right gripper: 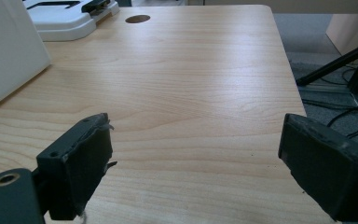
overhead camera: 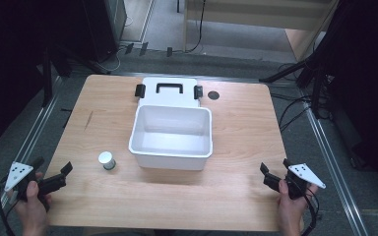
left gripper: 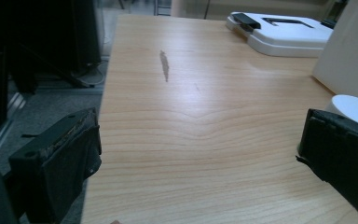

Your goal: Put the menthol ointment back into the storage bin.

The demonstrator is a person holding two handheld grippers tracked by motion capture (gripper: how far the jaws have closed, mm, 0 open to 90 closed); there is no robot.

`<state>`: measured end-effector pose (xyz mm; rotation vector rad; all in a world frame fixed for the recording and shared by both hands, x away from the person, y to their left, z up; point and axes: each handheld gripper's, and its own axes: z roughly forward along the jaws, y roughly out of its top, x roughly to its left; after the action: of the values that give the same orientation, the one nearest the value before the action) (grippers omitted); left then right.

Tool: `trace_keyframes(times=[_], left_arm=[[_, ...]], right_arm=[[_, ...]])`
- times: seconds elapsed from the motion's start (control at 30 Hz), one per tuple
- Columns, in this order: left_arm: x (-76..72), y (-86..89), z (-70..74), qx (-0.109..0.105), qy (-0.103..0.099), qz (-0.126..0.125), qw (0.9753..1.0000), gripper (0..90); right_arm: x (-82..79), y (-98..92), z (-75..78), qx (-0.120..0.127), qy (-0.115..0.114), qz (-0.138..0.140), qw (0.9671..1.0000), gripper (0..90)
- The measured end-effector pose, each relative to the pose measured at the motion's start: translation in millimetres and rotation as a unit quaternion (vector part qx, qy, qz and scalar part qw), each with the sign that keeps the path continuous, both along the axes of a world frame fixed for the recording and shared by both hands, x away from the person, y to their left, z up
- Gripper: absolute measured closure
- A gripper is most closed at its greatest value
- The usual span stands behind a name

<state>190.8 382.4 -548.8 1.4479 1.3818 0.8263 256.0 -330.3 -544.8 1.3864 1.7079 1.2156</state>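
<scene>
Two black grippers flank rectangular white bin.

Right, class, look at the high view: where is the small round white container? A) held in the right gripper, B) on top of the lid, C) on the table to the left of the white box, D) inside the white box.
C: the small round container stands on the bare table, just left of the open white box and apart from it, while the lid lies behind the box.
</scene>
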Motion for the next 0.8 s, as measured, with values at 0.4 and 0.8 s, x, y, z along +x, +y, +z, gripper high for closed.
trace_keyframes(times=[0.4,0.8], left_arm=[[11.2,-11.6,12.0,0.001,0.04,-0.06,0.9974,0.0],[20.3,-25.5,31.7,0.0,0.068,-0.114,0.9911,0.0]], right_arm=[[0.1,-0.9,0.0,0.007,0.002,-0.001,1.0,10.0],[-4.4,5.8,-0.3,-0.024,-0.015,0.012,0.9995,2.2]])
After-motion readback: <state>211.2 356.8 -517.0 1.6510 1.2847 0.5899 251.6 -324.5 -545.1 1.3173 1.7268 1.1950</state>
